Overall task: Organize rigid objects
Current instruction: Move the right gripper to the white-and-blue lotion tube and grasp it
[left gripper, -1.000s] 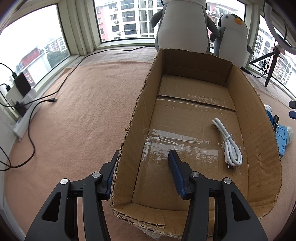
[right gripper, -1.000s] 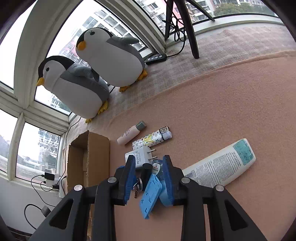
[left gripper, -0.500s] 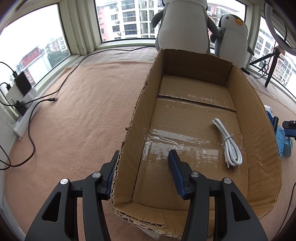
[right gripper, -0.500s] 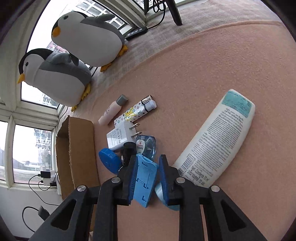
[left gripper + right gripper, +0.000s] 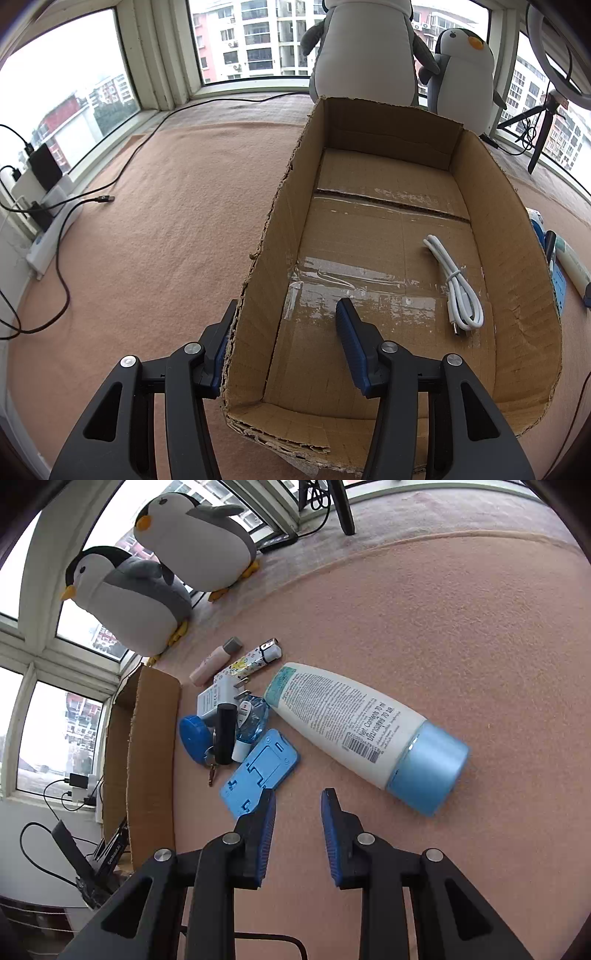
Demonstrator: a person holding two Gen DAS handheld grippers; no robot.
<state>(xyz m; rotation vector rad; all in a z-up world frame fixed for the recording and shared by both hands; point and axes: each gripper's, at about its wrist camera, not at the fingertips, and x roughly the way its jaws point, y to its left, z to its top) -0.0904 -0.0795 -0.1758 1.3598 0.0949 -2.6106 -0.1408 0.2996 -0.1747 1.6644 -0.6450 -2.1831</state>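
The right claw [image 5: 298, 808] is held part-open and empty; just ahead to its left lies the blue stand [image 5: 258, 771], judged light, stiff, best gripped across its thin edges; the left claw [image 5: 284, 332] gapes astride the box [image 5: 269, 236] wall.

In the left wrist view the head of the larger plush penguin [image 5: 364, 51] is cut off by the top edge, and the blue items [image 5: 557, 284] beside the cardboard box [image 5: 517, 236] are mostly hidden behind its right wall. In the right wrist view the small print on the white bottle [image 5: 347, 716] is too fine to be read, and the keys [image 5: 211, 764] are partly covered by the black cylinder [image 5: 225, 733].
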